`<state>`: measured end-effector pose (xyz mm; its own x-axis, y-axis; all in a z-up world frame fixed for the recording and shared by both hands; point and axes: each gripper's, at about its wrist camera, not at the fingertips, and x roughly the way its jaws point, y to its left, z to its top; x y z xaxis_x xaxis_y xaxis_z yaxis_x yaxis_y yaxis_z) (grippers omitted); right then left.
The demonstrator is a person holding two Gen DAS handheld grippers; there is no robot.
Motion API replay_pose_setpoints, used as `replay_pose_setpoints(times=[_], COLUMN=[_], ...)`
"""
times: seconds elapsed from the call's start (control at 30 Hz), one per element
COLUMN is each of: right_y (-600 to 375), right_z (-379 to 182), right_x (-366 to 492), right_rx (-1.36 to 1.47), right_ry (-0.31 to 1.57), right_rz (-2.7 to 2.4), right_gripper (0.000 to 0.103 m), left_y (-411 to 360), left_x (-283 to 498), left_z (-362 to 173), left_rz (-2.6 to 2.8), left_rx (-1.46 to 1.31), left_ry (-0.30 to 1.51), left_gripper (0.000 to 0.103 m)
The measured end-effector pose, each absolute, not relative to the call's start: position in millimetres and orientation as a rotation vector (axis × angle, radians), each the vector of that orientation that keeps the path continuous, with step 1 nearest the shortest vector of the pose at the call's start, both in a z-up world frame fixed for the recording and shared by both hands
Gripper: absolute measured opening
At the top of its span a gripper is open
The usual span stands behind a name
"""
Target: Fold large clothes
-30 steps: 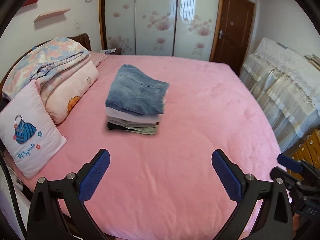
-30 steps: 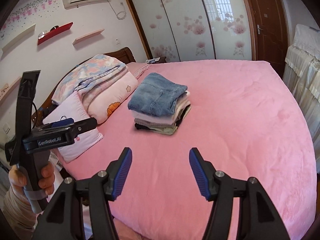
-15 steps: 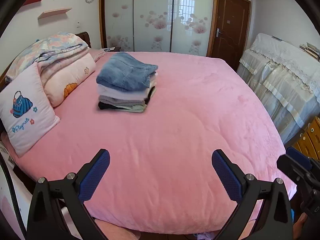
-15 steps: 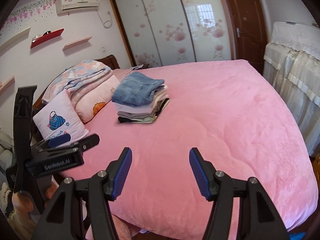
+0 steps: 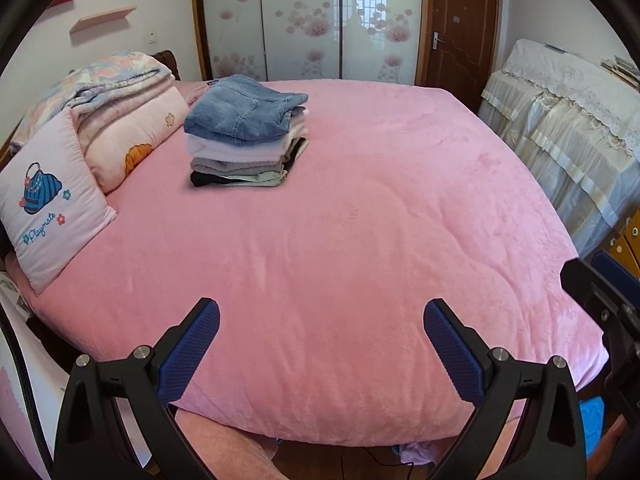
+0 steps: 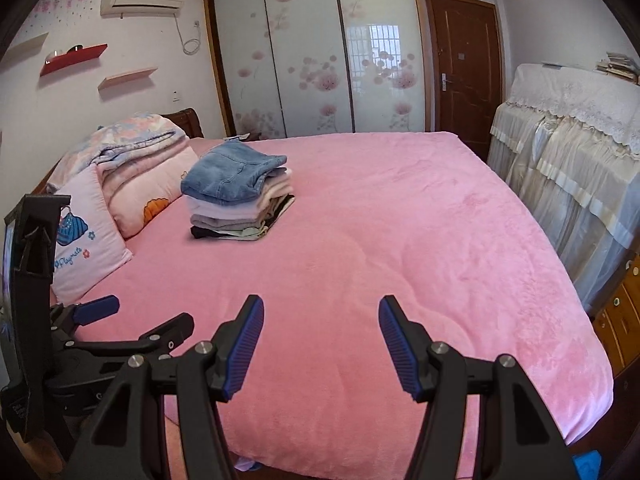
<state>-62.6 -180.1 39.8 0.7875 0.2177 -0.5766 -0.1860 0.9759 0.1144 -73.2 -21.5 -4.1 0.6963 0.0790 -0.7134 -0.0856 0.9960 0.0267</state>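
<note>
A stack of folded clothes [image 5: 246, 136] with blue jeans on top rests on the pink bed [image 5: 340, 240], toward its far left; the stack of folded clothes [image 6: 238, 196] shows in the right wrist view too. My left gripper [image 5: 320, 320] hangs open over the bed's near edge, nothing between its blue pads. My right gripper [image 6: 320, 316] is open and empty too, well short of the stack. The left gripper's body [image 6: 80, 332] shows at the lower left of the right wrist view. A bit of pale cloth [image 5: 416, 450] lies on the floor under the bed's edge.
Pillows [image 5: 48, 216] and a folded quilt [image 5: 116, 92] lie along the headboard at left. A cloth-covered cabinet [image 5: 568, 120] stands at right, with a wooden drawer unit [image 6: 620, 312] beside it. Sliding wardrobe doors [image 6: 320, 60] and a brown door [image 6: 464, 60] are behind the bed.
Both grippers have drawn back and sunk toward the foot of the bed, so the stack looks farther away and the bed's near edge and the floor come into view. Jaws unchanged.
</note>
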Motion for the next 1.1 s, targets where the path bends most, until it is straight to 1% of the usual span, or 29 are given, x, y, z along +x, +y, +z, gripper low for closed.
replay_pose_setpoints(times=[0.4,1.1], right_y=[-187,-187], right_z=[19,15], right_x=[-53,-49], right_rx=[0.036,0.023], right_ry=[0.684,0.696], right_rz=[0.192,0.197], right_gripper=[0.060,0.060], left_y=[-18,-24], left_x=[-66,-63], left_z=[-3,-6], left_rz=[0.085,0.024], left_rx=[-0.021,-0.014], left_ry=[0.801,0.822], left_gripper=[0.101,0.101])
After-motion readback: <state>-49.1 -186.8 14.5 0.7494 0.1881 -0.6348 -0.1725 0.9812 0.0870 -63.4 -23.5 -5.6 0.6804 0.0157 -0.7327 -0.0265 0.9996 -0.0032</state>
